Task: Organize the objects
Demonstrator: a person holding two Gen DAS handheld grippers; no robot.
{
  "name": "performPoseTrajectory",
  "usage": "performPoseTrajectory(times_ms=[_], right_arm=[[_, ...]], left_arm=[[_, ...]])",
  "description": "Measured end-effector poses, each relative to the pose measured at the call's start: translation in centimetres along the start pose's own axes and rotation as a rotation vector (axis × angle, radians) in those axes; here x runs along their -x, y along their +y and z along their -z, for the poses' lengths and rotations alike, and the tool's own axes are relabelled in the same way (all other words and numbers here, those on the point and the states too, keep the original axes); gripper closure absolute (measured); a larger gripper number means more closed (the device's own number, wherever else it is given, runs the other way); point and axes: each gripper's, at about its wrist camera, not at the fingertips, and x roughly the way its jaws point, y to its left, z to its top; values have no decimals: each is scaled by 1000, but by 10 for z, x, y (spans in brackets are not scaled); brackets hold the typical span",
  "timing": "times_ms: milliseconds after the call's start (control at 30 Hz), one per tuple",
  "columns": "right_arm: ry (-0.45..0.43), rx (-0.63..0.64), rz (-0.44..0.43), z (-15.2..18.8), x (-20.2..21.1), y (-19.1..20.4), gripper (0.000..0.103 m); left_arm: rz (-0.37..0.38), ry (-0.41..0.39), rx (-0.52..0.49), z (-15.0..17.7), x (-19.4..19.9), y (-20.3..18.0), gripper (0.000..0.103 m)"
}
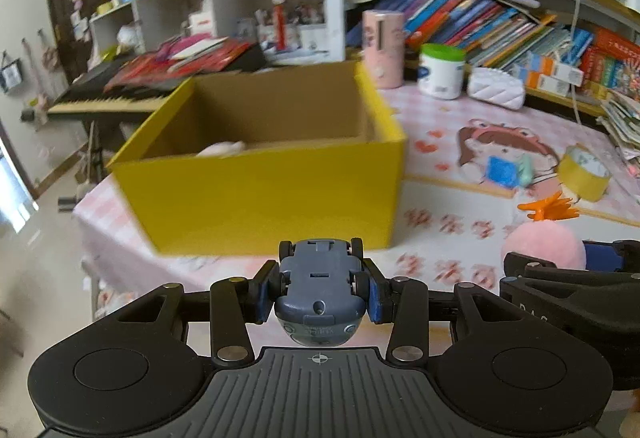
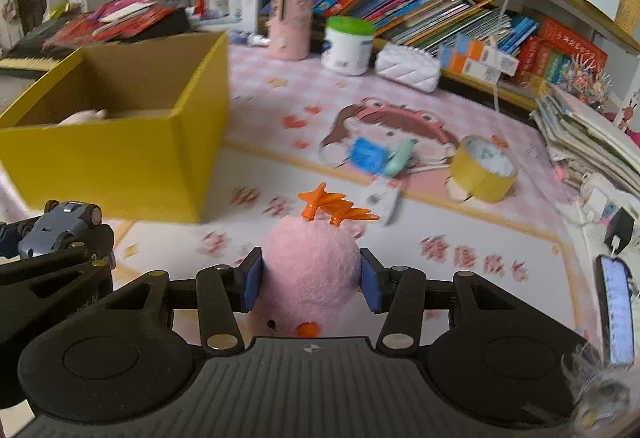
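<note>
My left gripper (image 1: 320, 288) is shut on a grey-blue toy car (image 1: 320, 290), held upside down with its wheels up, in front of the open yellow box (image 1: 260, 194). My right gripper (image 2: 312, 278) is shut on a pink plush bird (image 2: 310, 270) with orange feet, held above the table right of the box (image 2: 116, 162). The car (image 2: 60, 228) and the left gripper show at the left edge of the right wrist view. The plush (image 1: 544, 242) shows at the right of the left wrist view. A pale plush item (image 1: 222, 149) lies inside the box.
On the pink patterned tablecloth (image 2: 460, 222) lie a yellow tape roll (image 2: 482, 170), a blue item (image 2: 366, 154) and a green item (image 2: 400, 156). A pink canister (image 2: 290, 20), a green-lidded tub (image 2: 348, 46) and a white pouch (image 2: 408, 68) stand before bookshelves. A phone (image 2: 616, 314) lies at right.
</note>
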Motion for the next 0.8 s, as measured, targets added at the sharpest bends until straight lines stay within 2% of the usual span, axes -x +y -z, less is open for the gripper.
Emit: performPoseTrajectory(times_ms=[267,800], right_arm=[[-11,53,-32,20,25,60,57],[-19,56,-71,42,56,133,57]], left_arm=[[-24,-1,11,22,21,52,62],[-53,-23,31,44,47,124,62]])
